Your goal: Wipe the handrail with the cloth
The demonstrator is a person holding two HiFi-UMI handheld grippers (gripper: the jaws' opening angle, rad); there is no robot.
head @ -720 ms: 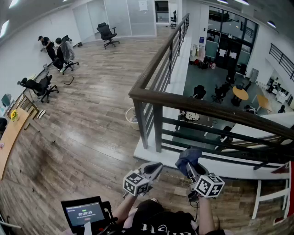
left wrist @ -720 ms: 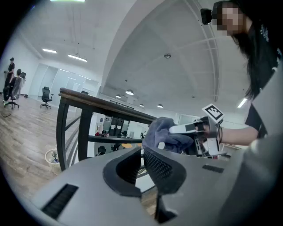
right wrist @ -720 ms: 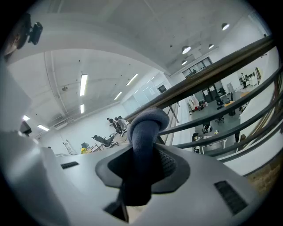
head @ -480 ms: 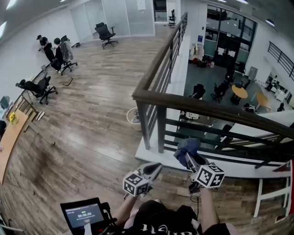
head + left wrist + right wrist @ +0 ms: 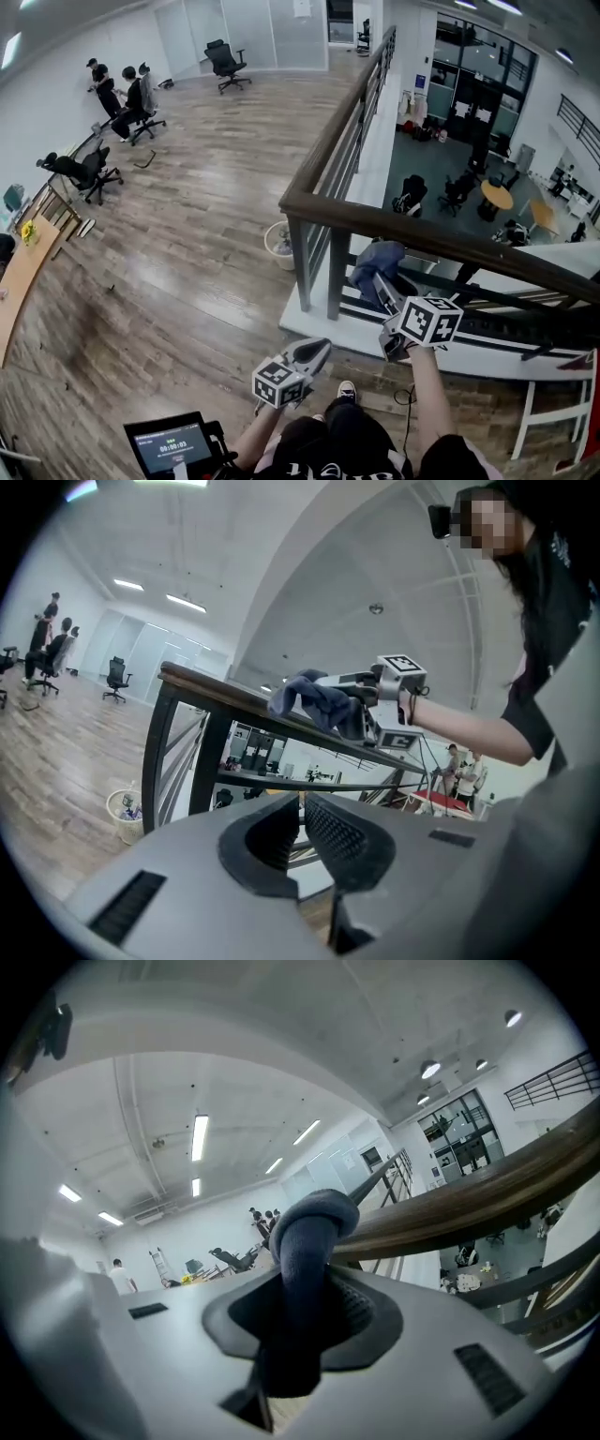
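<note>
Wood-plank mezzanine, open drop to an office floor below, and the handrail [image 5: 394, 225] runs straight across ahead of both tools. The right gripper [image 5: 382, 284] is clamped on the dark blue cloth [image 5: 373, 258], with a wad bulging past its jaw tips so that fabric, not plastic, meets the wood. The rail sits just beyond that wad, and contact is too close to call. The left gripper [image 5: 317, 351] hangs low and back, jaws all but together on nothing — parked out of the way, I'd say. Ahead-left of it, by the corner post, a small bin [image 5: 278, 240] holds a few scraps I can't identify.
</note>
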